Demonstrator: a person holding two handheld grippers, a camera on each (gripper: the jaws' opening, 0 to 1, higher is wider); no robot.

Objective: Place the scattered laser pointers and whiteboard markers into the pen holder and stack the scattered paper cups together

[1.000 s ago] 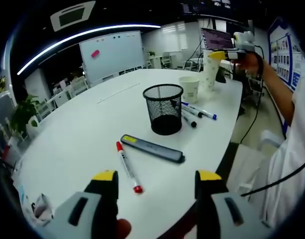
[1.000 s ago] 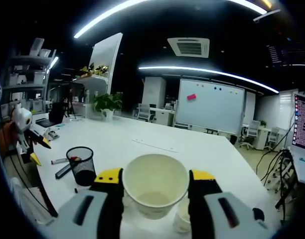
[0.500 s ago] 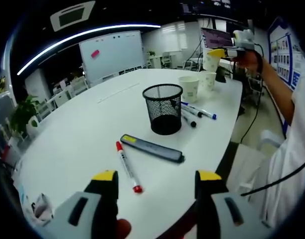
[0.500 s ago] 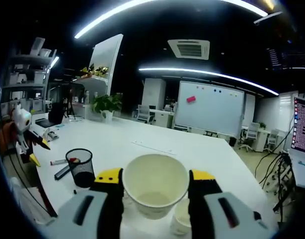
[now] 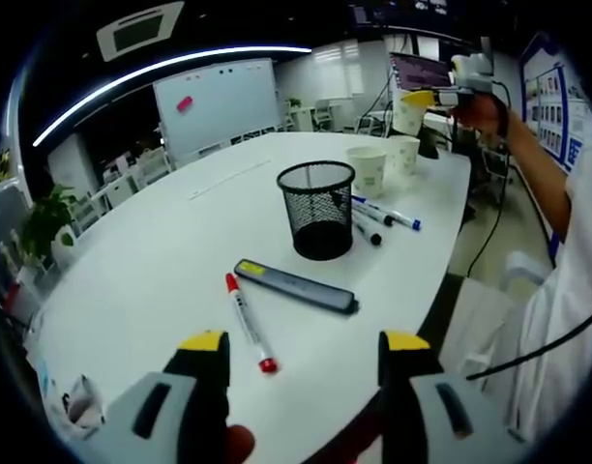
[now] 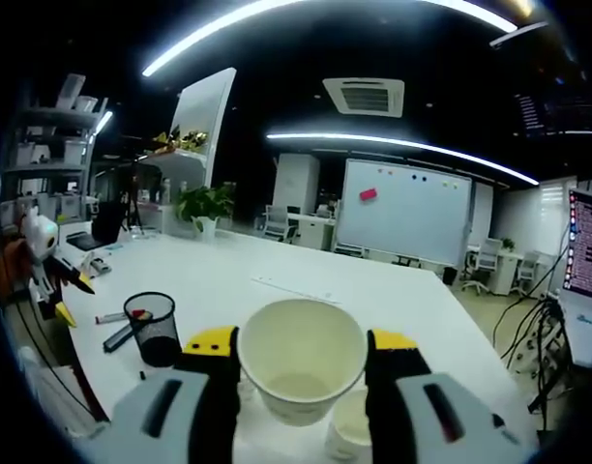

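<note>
Now right gripper (image 6: 301,372) clamps empty paper cup (image 6: 301,362); left gripper (image 5: 301,362) wide; mesh holder (image 5: 317,211) contents unclear.

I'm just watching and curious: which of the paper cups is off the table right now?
The paper cup clamped between the right gripper and its jaws is held up in the air; the other two cups stand on the white table.

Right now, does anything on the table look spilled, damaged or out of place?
Nothing spilled or damaged. The red marker and laser pointer lie loose beside the upright pen holder; the right tongs hold a paper cup.
</note>
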